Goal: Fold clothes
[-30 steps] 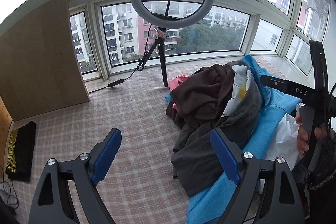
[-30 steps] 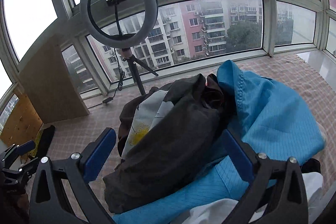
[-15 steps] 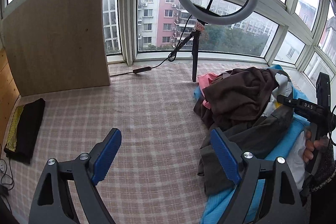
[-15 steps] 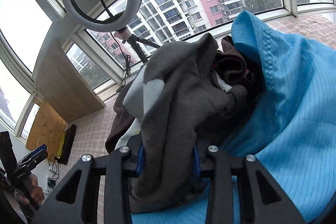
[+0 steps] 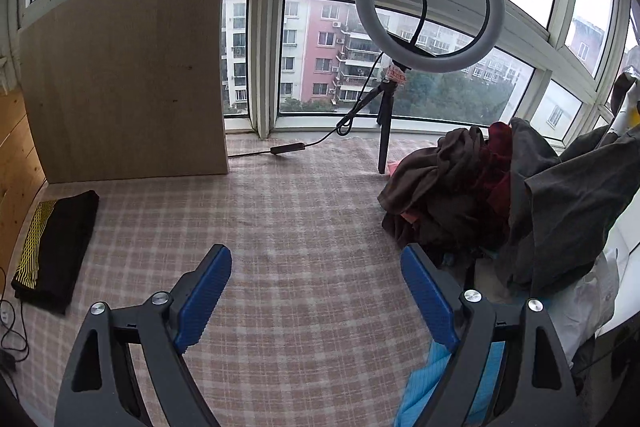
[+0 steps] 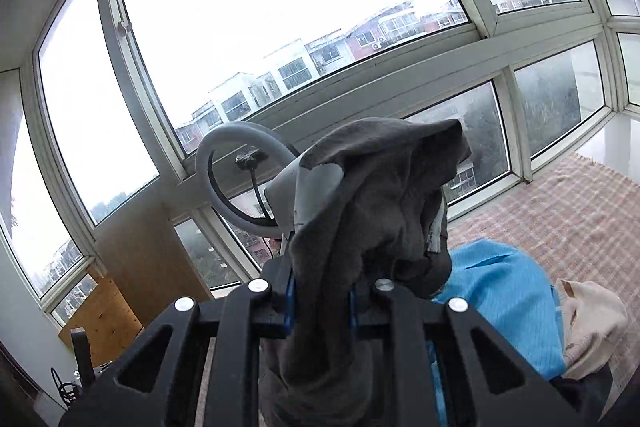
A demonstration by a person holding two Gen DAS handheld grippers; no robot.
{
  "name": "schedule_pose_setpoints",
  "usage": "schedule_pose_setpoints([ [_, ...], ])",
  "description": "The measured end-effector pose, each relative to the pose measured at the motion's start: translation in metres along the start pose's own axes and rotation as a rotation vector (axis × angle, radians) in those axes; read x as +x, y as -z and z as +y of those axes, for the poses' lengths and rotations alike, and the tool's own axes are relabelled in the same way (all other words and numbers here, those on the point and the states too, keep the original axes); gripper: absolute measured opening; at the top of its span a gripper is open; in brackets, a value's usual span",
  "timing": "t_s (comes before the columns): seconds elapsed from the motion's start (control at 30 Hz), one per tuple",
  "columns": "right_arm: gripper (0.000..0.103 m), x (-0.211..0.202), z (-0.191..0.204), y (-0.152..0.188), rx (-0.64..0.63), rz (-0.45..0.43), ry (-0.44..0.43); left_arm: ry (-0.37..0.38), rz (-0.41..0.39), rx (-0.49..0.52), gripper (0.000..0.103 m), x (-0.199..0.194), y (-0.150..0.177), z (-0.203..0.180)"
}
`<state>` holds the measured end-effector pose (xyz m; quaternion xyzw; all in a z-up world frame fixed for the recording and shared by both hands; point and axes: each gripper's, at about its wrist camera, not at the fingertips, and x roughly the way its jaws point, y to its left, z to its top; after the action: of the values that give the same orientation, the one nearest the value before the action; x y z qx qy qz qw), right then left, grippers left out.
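My right gripper [image 6: 320, 301] is shut on a grey garment [image 6: 376, 195] and holds it up in front of the window; the cloth bunches between the blue pads and hangs below them. In the left wrist view the same grey garment [image 5: 572, 195] rises off the pile of clothes [image 5: 448, 187] at the right. My left gripper [image 5: 316, 291] is open over the pink checked cloth [image 5: 280, 227], with nothing between its fingers. A blue garment [image 6: 504, 303] and a cream one [image 6: 592, 323] lie below the lifted piece.
A ring light on a tripod [image 5: 428, 3] stands by the window with its cable [image 5: 288, 149] across the cloth. A wooden board [image 5: 124, 75] leans at the back left. A folded black and yellow garment [image 5: 52, 247] lies at the left edge.
My right gripper closed on the grey garment and lifted it high off the pile. My left gripper swung left, away from the pile, and stayed open.
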<state>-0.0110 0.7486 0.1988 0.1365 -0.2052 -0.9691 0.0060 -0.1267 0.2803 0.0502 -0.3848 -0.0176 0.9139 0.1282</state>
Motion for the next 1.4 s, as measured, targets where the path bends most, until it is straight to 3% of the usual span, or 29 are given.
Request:
schedule_pose_setpoints([
  [0.13,0.018,-0.034,0.046,-0.037,-0.082,-0.052,-0.045,0.013,-0.022,-0.013,0.086,-0.009,0.002,0.016],
  [0.23,0.018,-0.043,0.09,-0.042,-0.136,-0.034,-0.099,0.021,-0.034,-0.026,0.086,-0.019,0.002,0.036],
  [0.4,0.018,-0.027,0.184,-0.026,-0.194,0.017,-0.254,0.003,-0.07,-0.029,0.086,-0.05,0.004,0.081],
  [0.53,0.02,0.021,0.272,0.015,-0.202,0.163,-0.382,-0.061,-0.105,-0.037,0.087,-0.081,0.01,0.136],
  [0.57,0.03,0.044,0.298,0.035,-0.222,0.237,-0.386,-0.081,-0.108,-0.04,0.087,-0.087,0.013,0.151],
  [0.6,0.062,0.069,0.324,0.057,-0.251,0.325,-0.388,-0.106,-0.108,-0.041,0.087,-0.092,0.016,0.165],
  [0.63,0.076,0.093,0.349,0.088,-0.303,0.437,-0.38,-0.131,-0.106,-0.044,0.087,-0.096,0.019,0.18],
  [0.7,0.079,0.13,0.374,0.143,-0.383,0.579,-0.297,-0.158,-0.076,-0.053,0.087,-0.097,0.027,0.207],
  [0.77,0.078,0.147,0.369,0.18,-0.384,0.625,-0.241,-0.144,-0.033,-0.069,0.087,-0.088,0.036,0.229],
  [0.83,0.078,0.152,0.34,0.201,-0.321,0.625,-0.168,-0.113,0.033,-0.055,0.087,-0.07,0.045,0.239],
  [0.97,0.078,0.158,0.272,0.248,-0.27,0.674,0.083,-0.022,0.167,0.041,0.087,-0.02,0.064,0.224],
  [1.07,0.078,0.17,0.225,0.284,-0.278,0.734,0.239,0.038,0.242,0.06,0.087,0.018,0.075,0.207],
  [1.13,0.078,0.185,0.208,0.306,-0.288,0.775,0.266,0.065,0.282,0.062,0.087,0.042,0.082,0.197],
  [1.3,0.078,0.222,0.189,0.353,-0.323,0.897,0.29,0.038,0.38,0.049,0.085,0.091,0.094,0.176],
  [1.4,0.078,0.226,0.189,0.364,-0.301,0.919,0.209,0.071,0.409,0.041,0.082,0.101,0.098,0.17],
])
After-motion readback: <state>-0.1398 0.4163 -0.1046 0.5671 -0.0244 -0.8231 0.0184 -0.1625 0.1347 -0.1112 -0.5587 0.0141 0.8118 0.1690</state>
